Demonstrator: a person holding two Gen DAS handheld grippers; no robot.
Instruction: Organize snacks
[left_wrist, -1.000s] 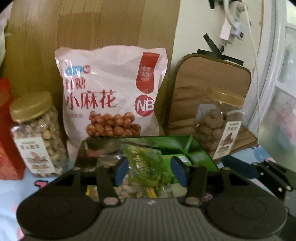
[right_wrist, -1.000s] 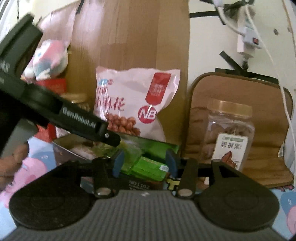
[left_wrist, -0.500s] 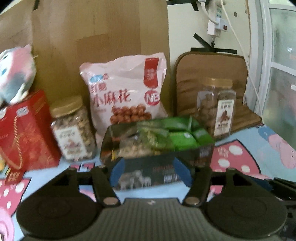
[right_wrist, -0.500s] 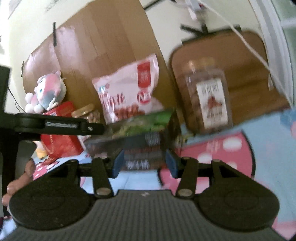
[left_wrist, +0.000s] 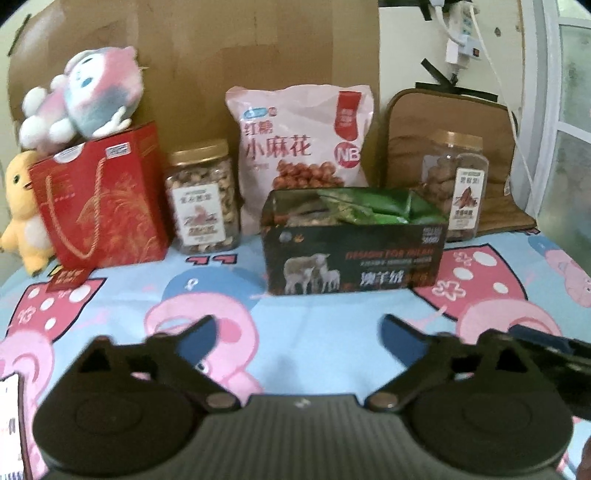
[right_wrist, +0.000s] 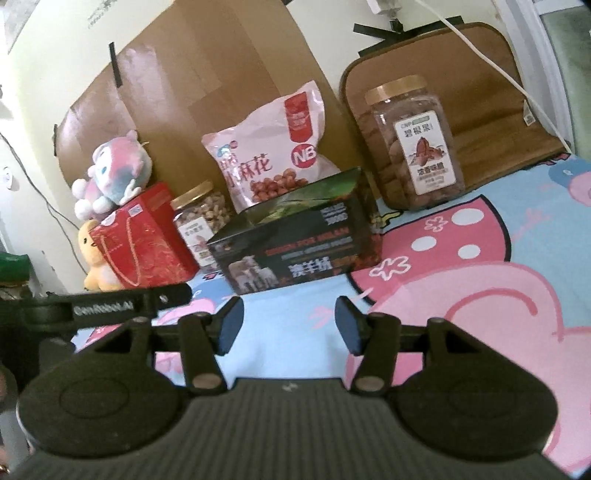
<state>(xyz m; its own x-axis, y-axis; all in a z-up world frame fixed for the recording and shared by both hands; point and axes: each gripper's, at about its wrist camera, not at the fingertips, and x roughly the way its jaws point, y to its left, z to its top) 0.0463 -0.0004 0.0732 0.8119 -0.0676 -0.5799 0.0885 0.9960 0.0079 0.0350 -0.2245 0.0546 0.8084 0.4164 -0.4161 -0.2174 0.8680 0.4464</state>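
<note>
A dark open box (left_wrist: 354, 258) holding green snack packets (left_wrist: 373, 210) stands on the cartoon-print cloth; it also shows in the right wrist view (right_wrist: 291, 247). Behind it leans a pink snack bag (left_wrist: 301, 140) (right_wrist: 269, 158). A nut jar (left_wrist: 203, 195) (right_wrist: 197, 225) stands to its left and a pecan jar (left_wrist: 456, 184) (right_wrist: 413, 144) to its right. My left gripper (left_wrist: 297, 338) is open and empty, well in front of the box. My right gripper (right_wrist: 288, 325) is open and empty, also in front of the box.
A red gift bag (left_wrist: 99, 199) (right_wrist: 144, 240) stands at the left with plush toys (left_wrist: 85, 99) on and beside it. A brown cushion (left_wrist: 450, 122) and cardboard sheet (left_wrist: 207, 55) lean on the wall. A cable (left_wrist: 495, 74) hangs at the right.
Both grippers have pulled back from the box, which now sits farther ahead. The left jaws have opened wider. The right view has turned to face the box from the right.
</note>
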